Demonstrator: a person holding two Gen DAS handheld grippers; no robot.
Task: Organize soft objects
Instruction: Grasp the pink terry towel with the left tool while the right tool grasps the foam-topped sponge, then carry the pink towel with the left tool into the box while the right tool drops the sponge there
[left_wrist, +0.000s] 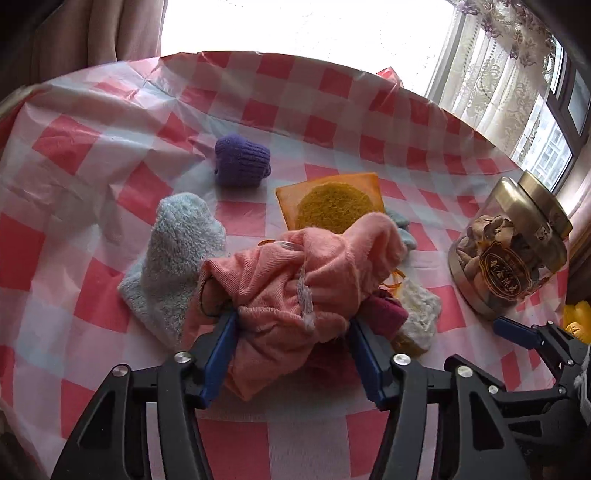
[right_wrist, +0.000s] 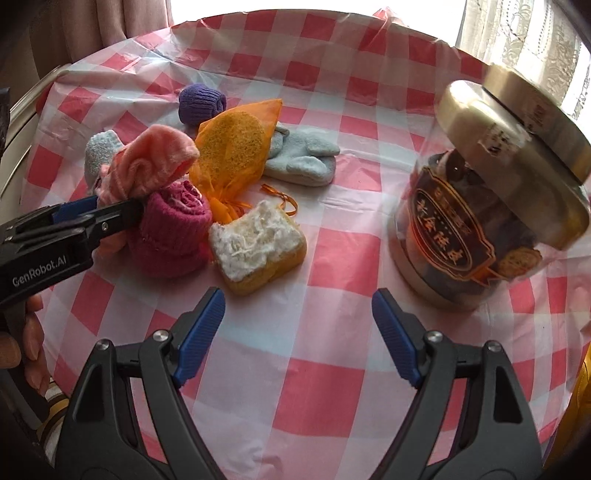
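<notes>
- The left gripper has its blue pads pressed into both sides of a crumpled peach cloth; it is clamped on that cloth near the middle of the checked tablecloth.
- The right gripper has its jaws spread wide over bare tablecloth, with nothing between them.
- Just beside the peach cloth lie a pale blue fuzzy sock, a rolled magenta cloth and a yellow sponge with a white top.
- Behind them sits an orange mesh bag holding a yellow scrubber, a pale blue mitten and, nearer the far edge, a purple knitted piece.
- A gold-lidded jar stands towards the right edge, close to the right gripper's right finger.
- The jar's label carries gold characters, too blurred to read; the left gripper's body reads "GenRobot.AI".
- Both grippers tilt down at the surface; a hand grips the left one's handle.
</notes>
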